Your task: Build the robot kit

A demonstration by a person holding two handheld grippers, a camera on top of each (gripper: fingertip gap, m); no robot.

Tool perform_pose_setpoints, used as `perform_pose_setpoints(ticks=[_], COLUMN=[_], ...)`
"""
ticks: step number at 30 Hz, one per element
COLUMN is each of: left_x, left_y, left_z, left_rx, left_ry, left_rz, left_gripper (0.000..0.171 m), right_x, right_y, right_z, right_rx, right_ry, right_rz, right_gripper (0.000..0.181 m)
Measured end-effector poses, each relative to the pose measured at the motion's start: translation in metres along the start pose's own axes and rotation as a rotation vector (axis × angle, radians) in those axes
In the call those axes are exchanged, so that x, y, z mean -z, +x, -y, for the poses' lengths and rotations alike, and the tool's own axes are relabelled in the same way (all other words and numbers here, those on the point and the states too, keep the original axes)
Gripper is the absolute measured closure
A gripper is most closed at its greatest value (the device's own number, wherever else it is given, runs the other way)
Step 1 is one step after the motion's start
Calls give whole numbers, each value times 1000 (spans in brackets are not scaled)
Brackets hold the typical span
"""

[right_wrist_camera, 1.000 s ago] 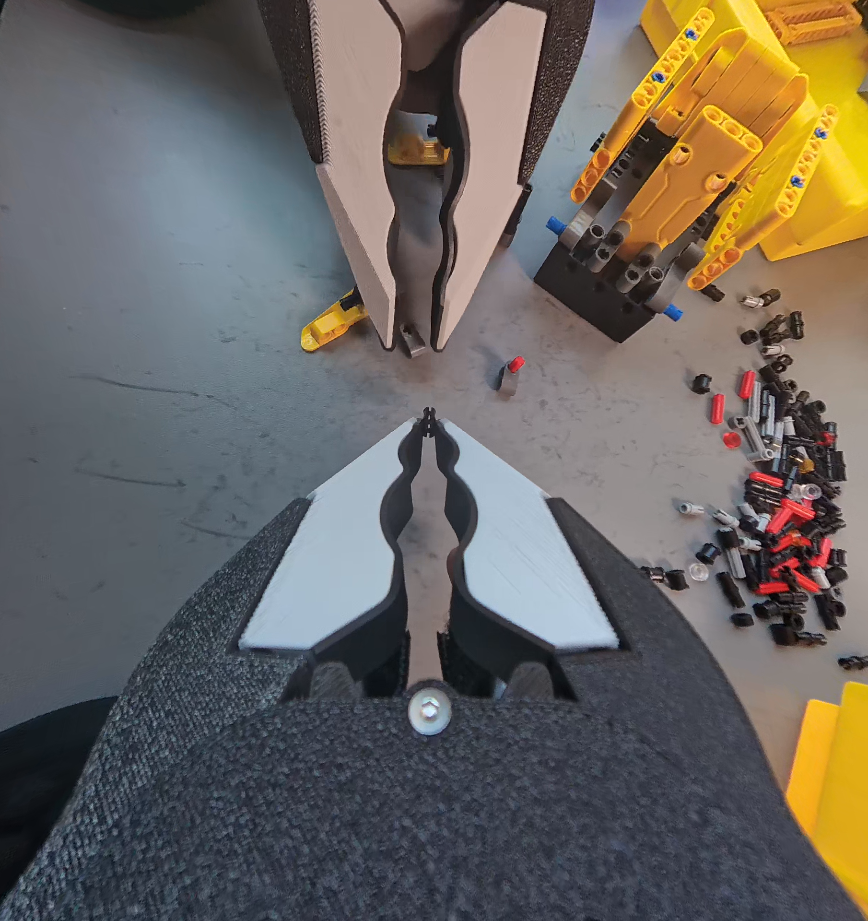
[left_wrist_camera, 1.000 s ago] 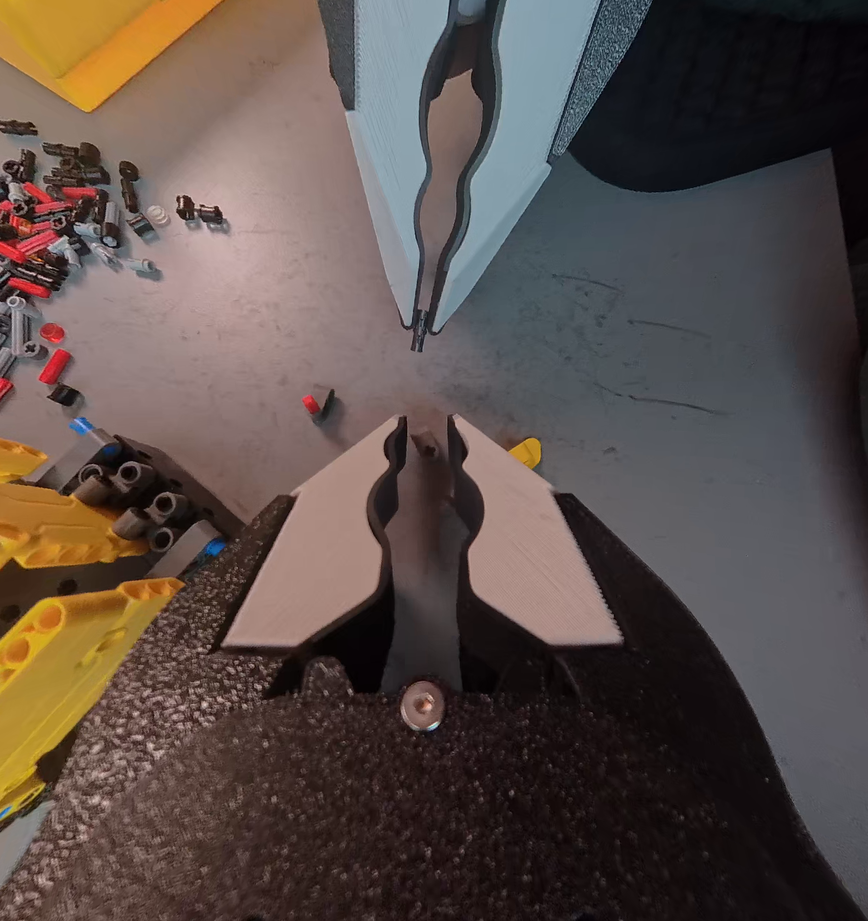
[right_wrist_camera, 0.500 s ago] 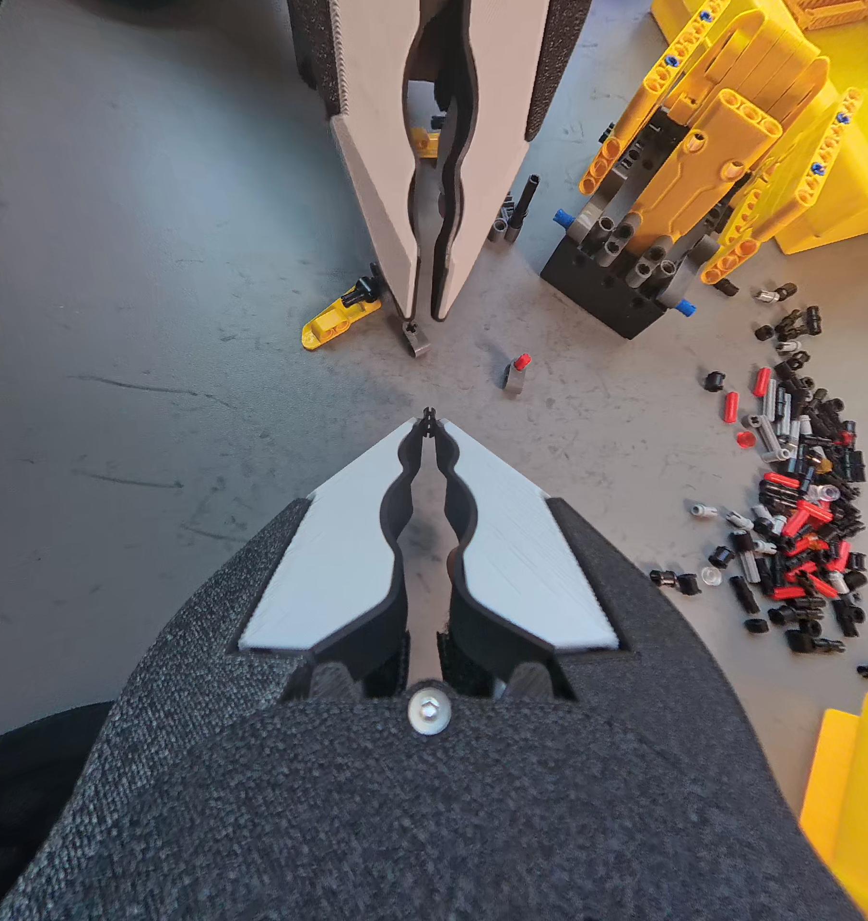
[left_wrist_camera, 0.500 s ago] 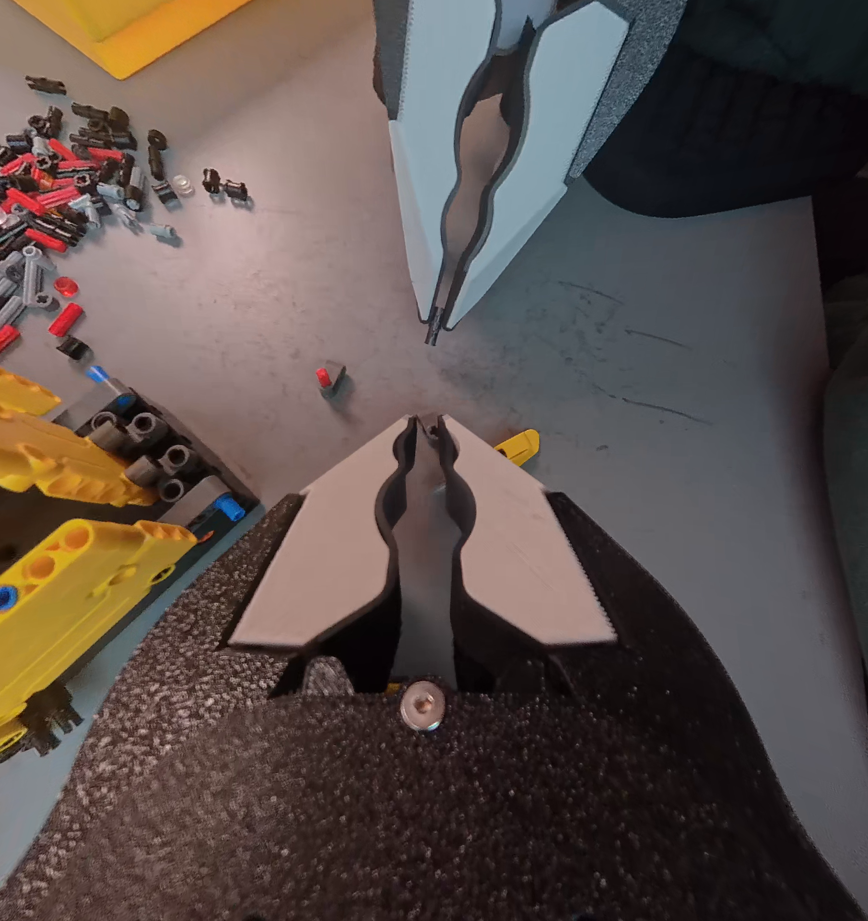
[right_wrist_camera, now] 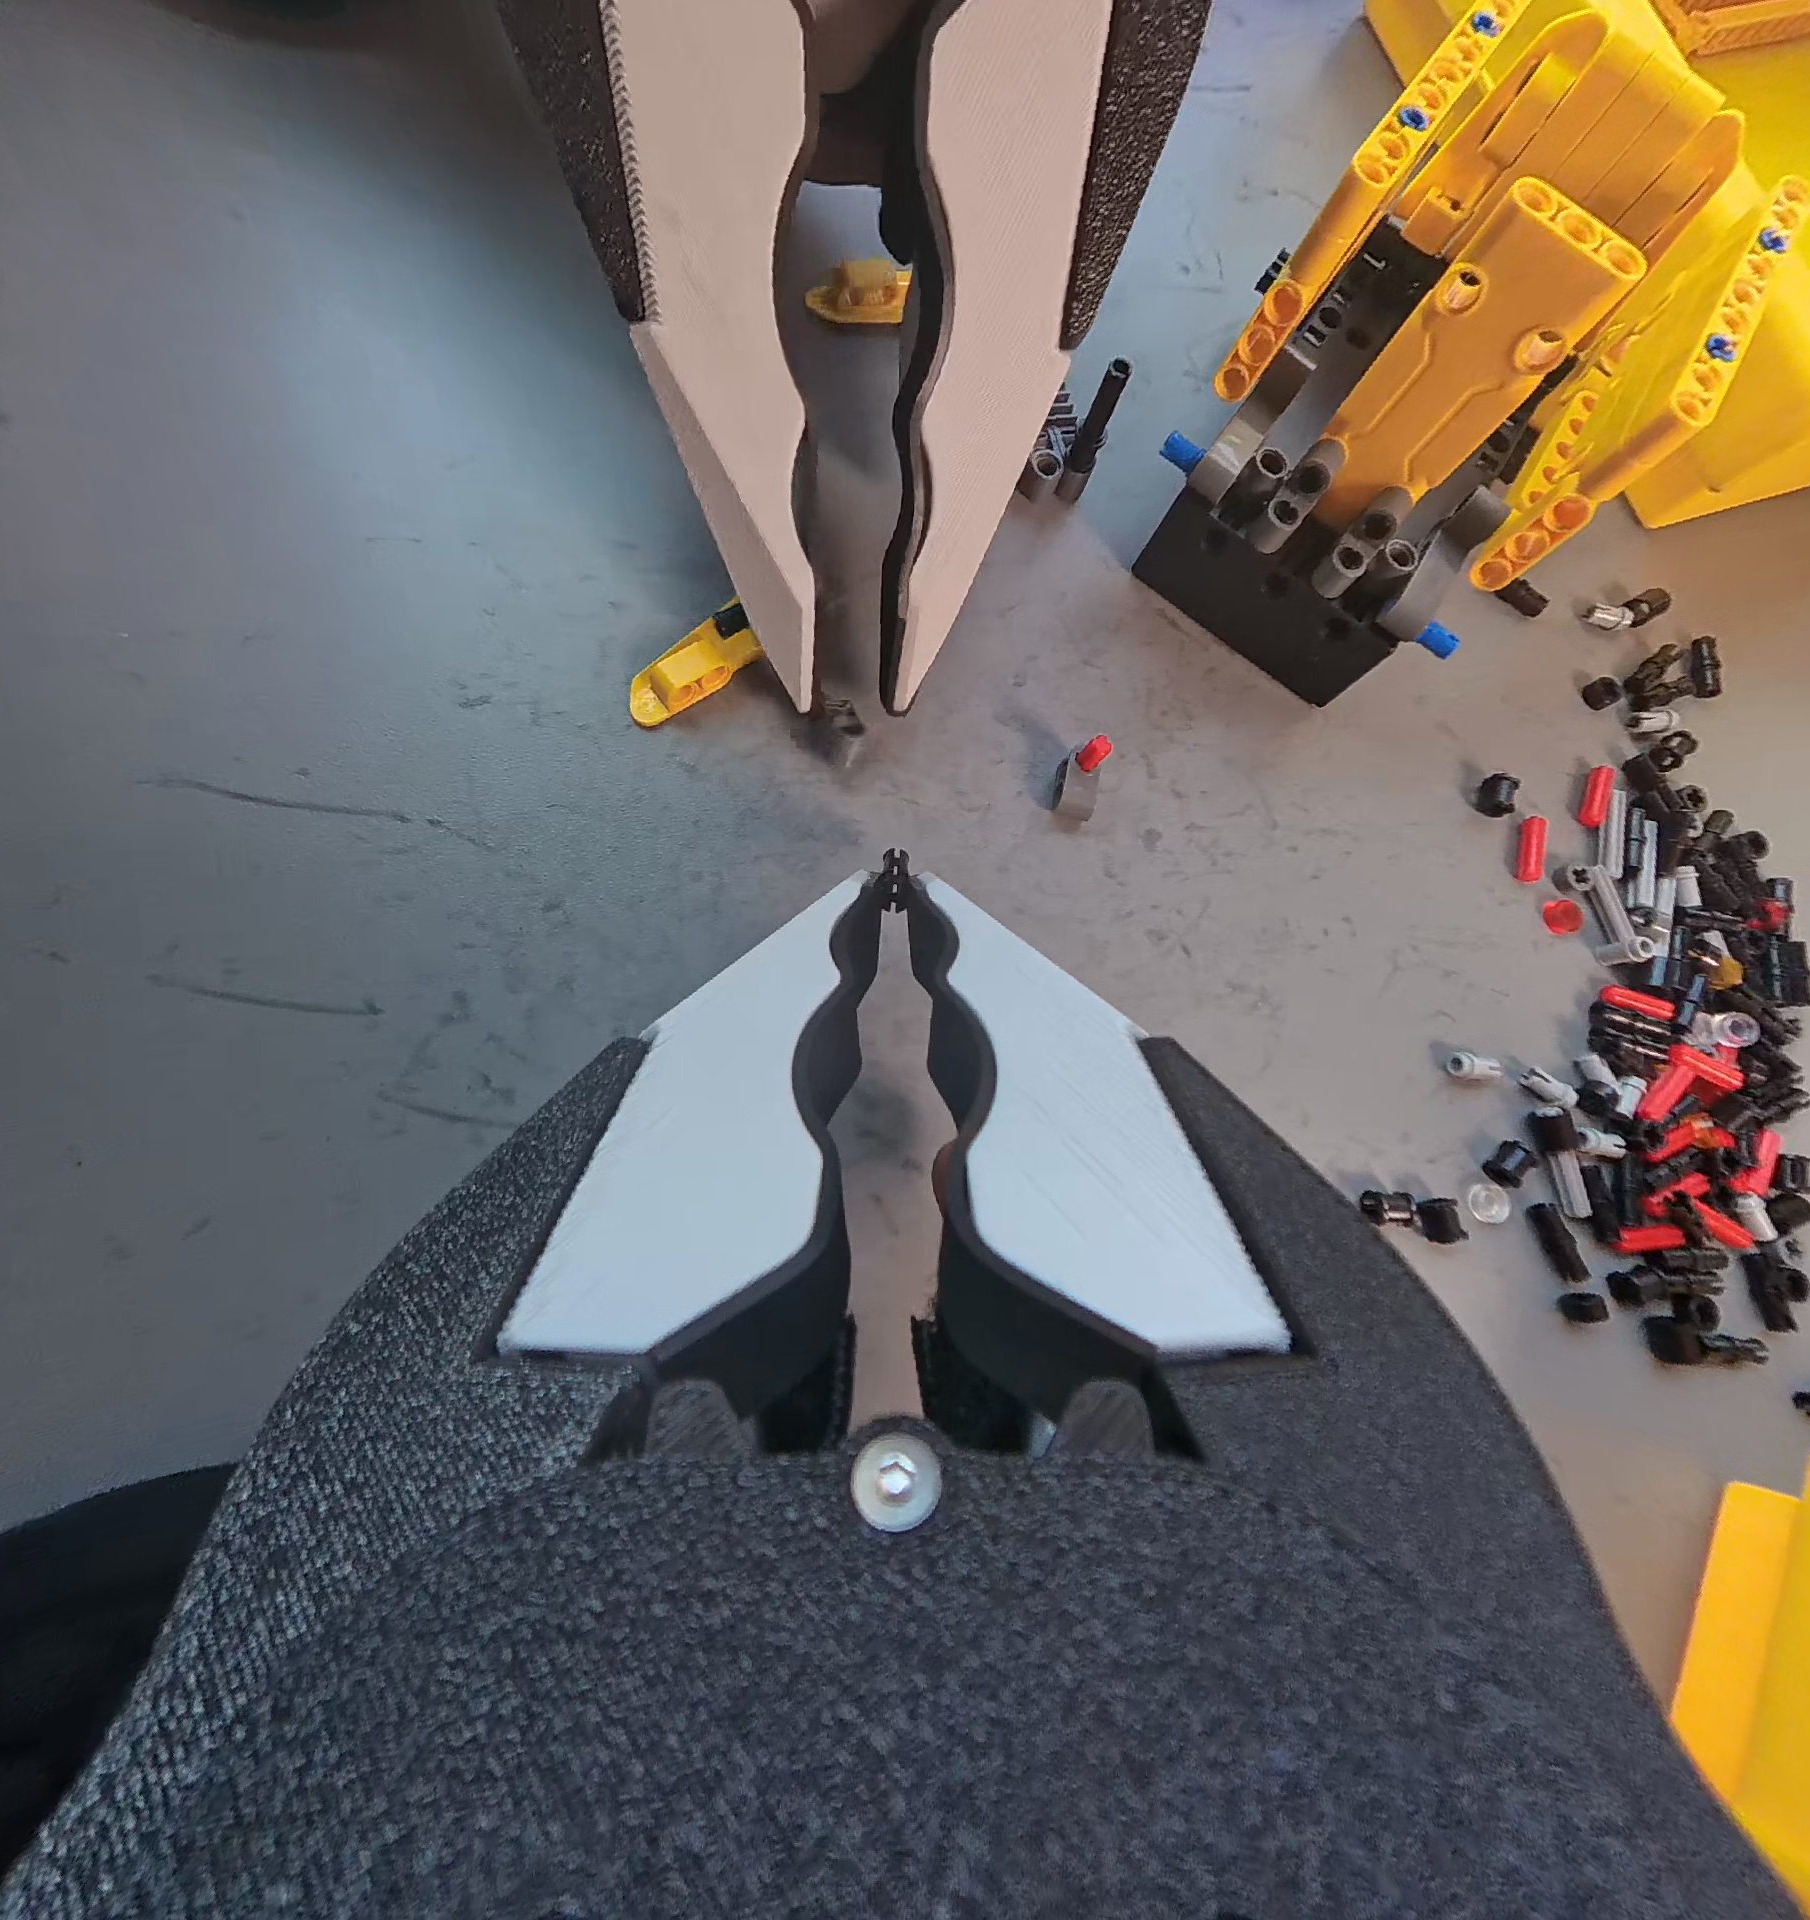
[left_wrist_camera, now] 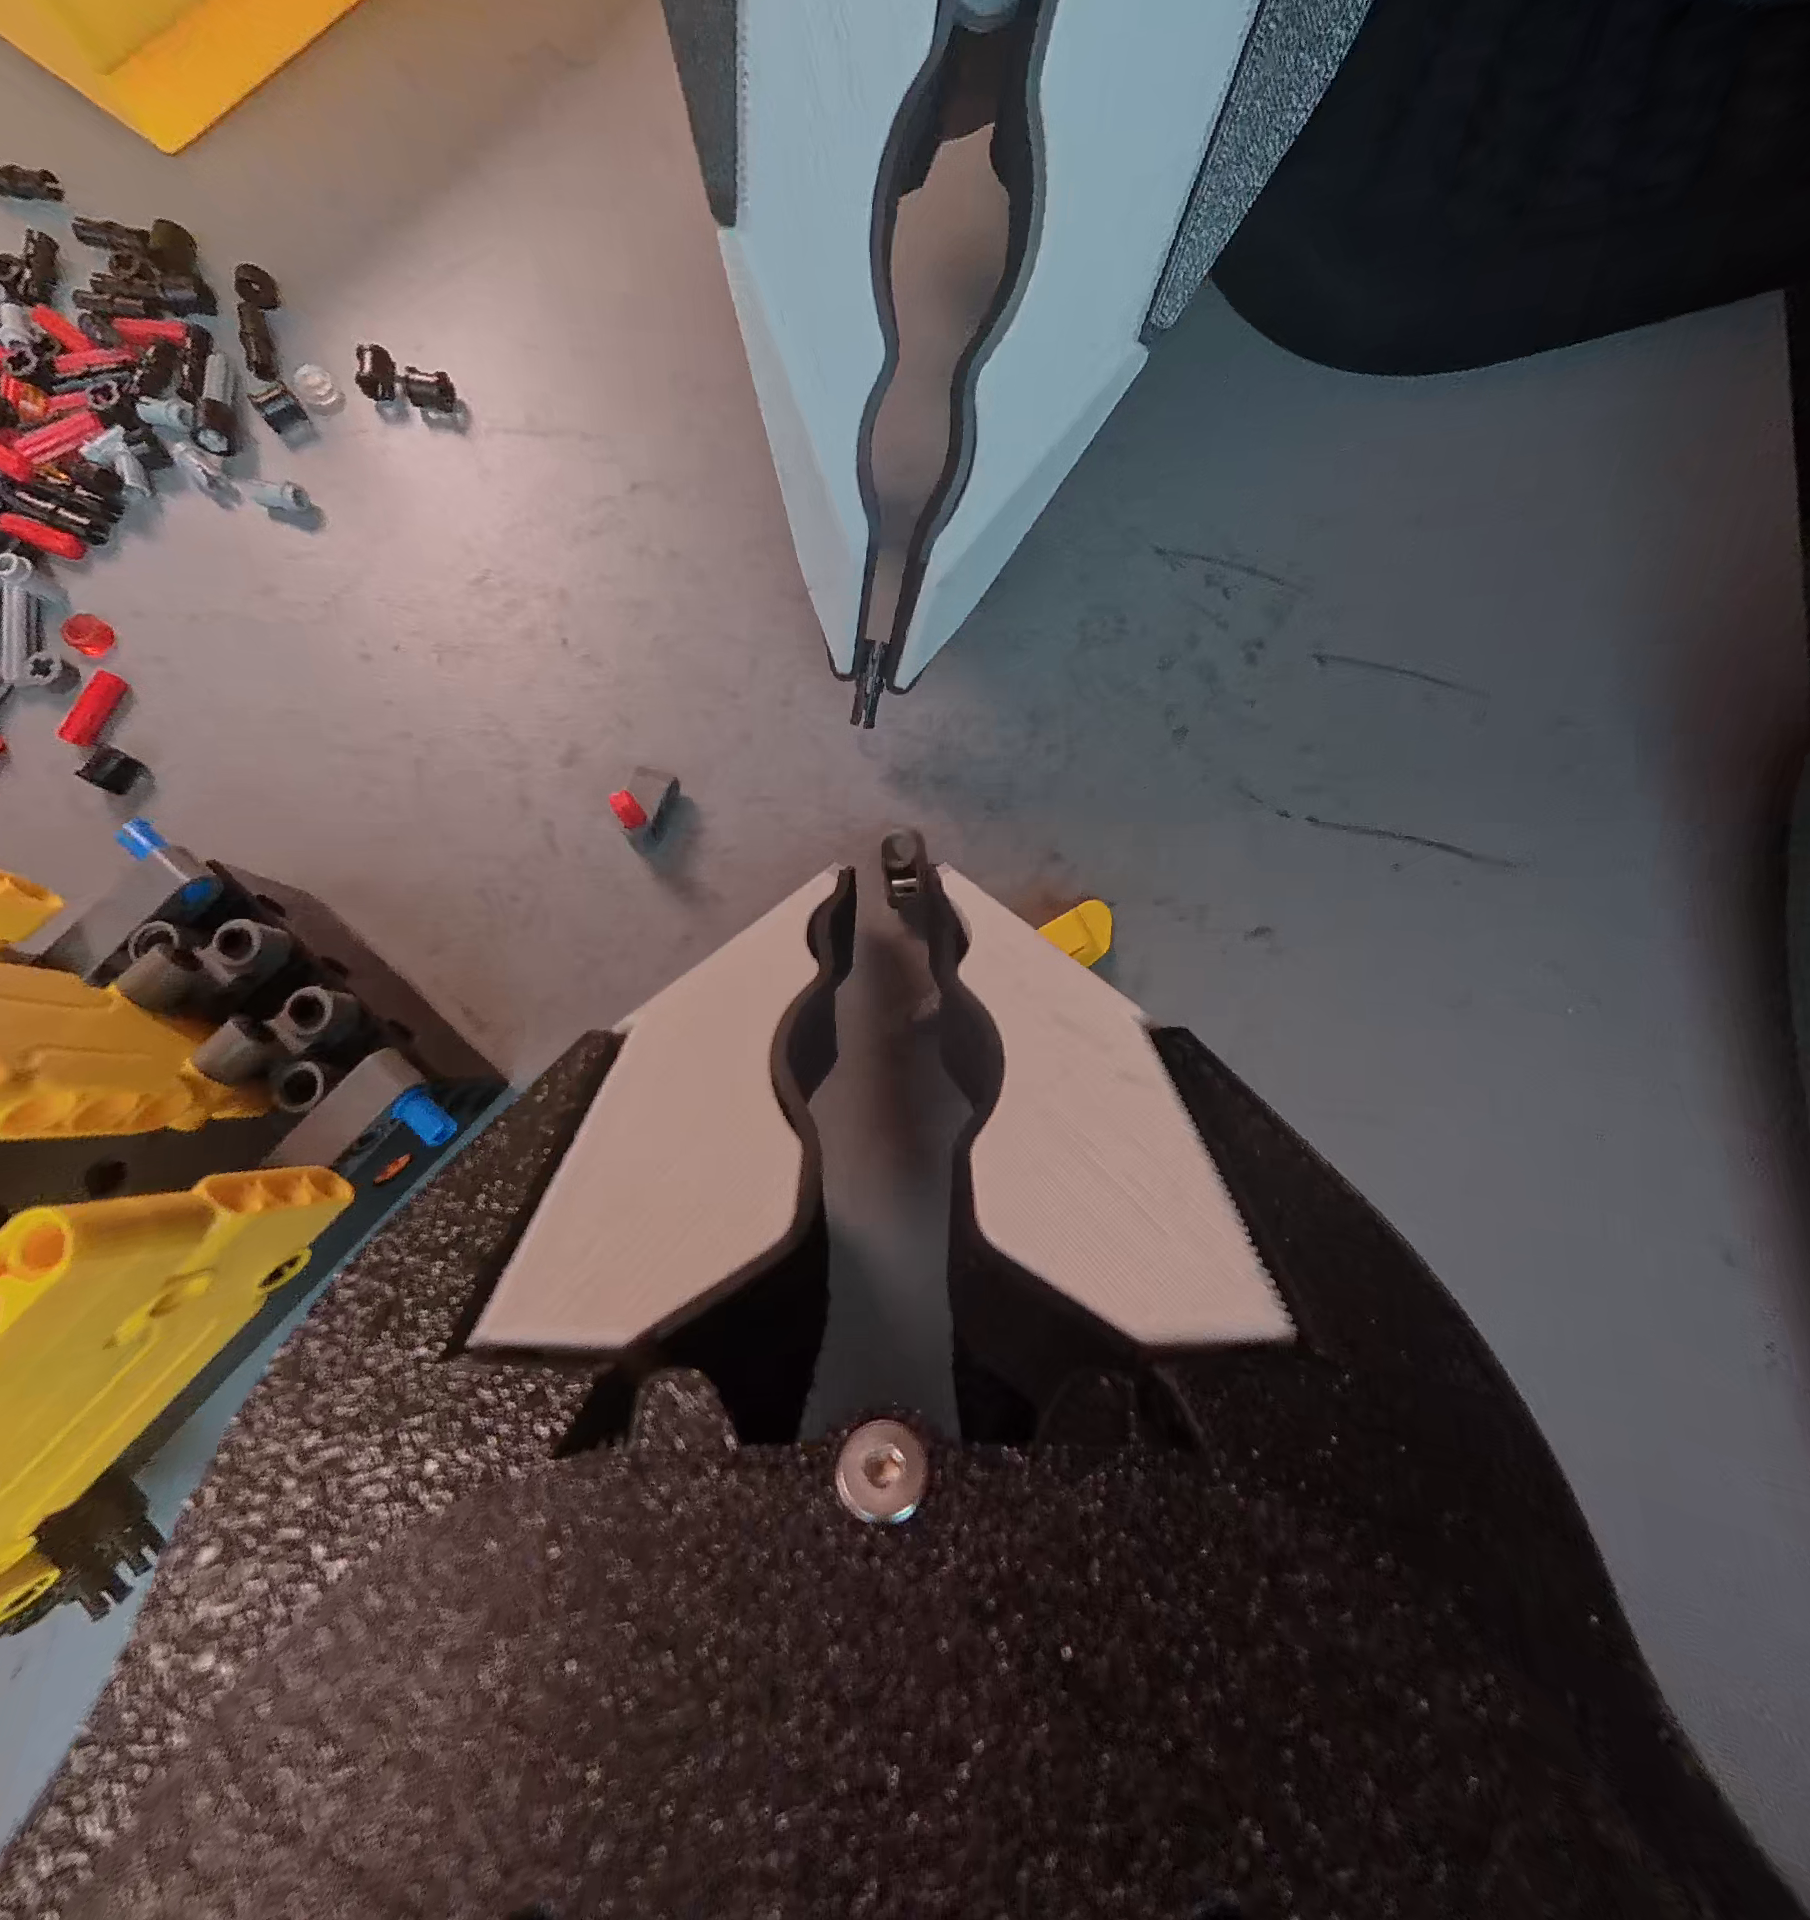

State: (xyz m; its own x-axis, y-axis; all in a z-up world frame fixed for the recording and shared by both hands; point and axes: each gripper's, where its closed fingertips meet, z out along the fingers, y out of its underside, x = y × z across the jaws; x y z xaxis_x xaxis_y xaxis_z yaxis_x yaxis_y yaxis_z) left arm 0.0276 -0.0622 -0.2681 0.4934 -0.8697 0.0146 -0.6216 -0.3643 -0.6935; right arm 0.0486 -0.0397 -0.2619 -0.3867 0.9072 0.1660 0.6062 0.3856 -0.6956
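Readable text: we find none in either view.
Labels and brands: we see none on the yellow parts, the small pins or the grey surface (left_wrist_camera: pixel 1400 1039).
Numbers and signs: we make out none; the dark marks on the surface are scuffs, not writing.
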Motion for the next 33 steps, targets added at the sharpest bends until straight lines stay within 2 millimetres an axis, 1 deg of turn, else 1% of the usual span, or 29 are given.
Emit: perform_pose_setpoints(ticks=[4, 9, 14, 19, 28, 33], left_x=[-7, -6, -7, -14, -2, -5], left_y=[3, 3, 5, 10, 20, 17], left_z=[-1, 2, 7, 5, 3, 2], left_rx=[-48, -52, -55, -65, -58, -61], left_ry=[-36, -8, 28, 9, 33, 20], left_rz=[21, 7, -38, -72, -137, -109], left_gripper=[160, 160, 154, 150, 155, 156], right_x=[0, 1, 2, 2, 3, 4], right_y=[0, 0, -1, -1, -2, -9], right_z=[0, 1, 2, 2, 3, 8], right_rx=[1, -1, 1, 4, 1, 1], right_ry=[-2, 8, 10, 7, 14, 38], right_rz=[0, 2, 6, 6, 12, 46], right_gripper=[177, 178, 178, 177, 178, 178])
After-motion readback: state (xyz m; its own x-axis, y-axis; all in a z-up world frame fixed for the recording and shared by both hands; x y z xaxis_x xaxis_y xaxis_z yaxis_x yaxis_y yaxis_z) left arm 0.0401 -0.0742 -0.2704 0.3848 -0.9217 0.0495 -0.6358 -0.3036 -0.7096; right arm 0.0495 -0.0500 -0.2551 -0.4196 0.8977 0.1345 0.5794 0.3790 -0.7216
